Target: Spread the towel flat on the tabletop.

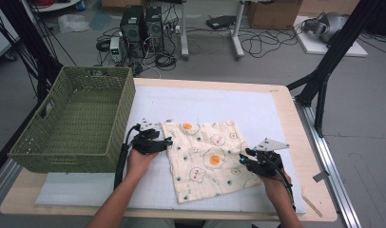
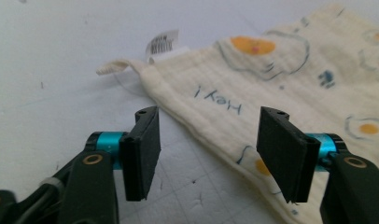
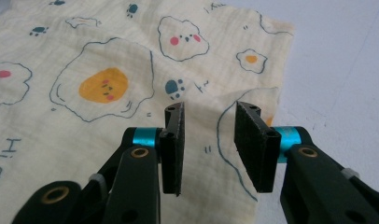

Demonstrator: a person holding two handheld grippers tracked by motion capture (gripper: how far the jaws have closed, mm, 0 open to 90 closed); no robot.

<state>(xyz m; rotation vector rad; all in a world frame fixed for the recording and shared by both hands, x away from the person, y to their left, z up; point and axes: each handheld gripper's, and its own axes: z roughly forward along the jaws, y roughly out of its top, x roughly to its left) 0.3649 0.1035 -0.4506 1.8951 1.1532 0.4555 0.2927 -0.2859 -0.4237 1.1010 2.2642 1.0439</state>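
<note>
The left gripper (image 2: pixel 206 154) has its fingers (image 2: pixel 142 151) spread wide over the left edge of the cloth (image 2: pixel 290 88); that edge runs between them, but the pads do not press on it and nothing is held. The right gripper (image 3: pixel 208 144) has its fingers (image 3: pixel 173 147) parted by a narrower gap above the cloth's right edge, with a raised fold of fabric seen between them and no pad gripping it.

The cloth (image 1: pixel 207 156) lies spread almost flat on the white mat (image 1: pixel 205 102) that covers the table (image 1: pixel 281 102), between the two grippers. It is a cream, crinkled, soft weave, roughly square, printed with fried eggs with orange yolks, small faces with pink cheeks and dark blue paw prints. The words "Hey!" are printed on it, seen upside down in the left gripper view. At its far left corner sit a small loop and a white label (image 2: pixel 162 44) with a barcode; the label's print is too small to read.

A green woven basket (image 1: pixel 74 123), rectangular with a handle slot, stands at the table's left.
</note>
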